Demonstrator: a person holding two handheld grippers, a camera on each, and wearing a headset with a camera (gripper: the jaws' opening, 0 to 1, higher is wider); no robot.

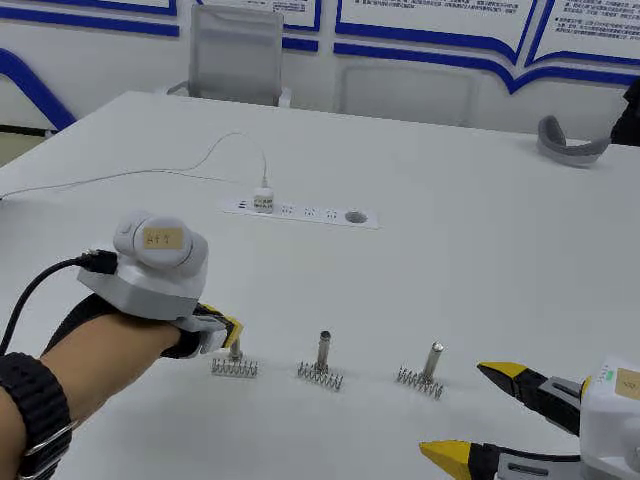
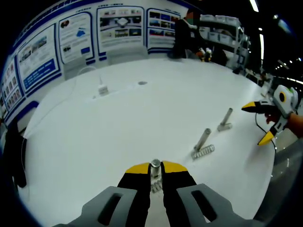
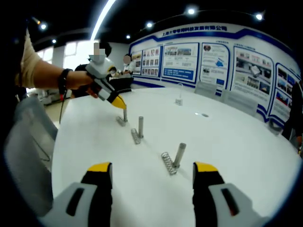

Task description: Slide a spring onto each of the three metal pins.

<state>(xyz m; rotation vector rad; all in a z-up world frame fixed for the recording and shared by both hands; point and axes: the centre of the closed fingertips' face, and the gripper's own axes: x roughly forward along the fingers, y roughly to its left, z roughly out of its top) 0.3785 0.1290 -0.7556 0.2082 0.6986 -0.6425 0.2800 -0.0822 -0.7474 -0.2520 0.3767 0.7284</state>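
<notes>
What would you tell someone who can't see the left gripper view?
The left hand-held gripper is shut on the top of the nearest pin on a white table. Beyond stand a middle pin, a spring lying at its foot, and a far pin; the right hand-held gripper is open nearby.

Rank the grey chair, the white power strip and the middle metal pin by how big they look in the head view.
1. grey chair
2. white power strip
3. middle metal pin
The chair looks largest though farthest, so the order is sure.
</notes>
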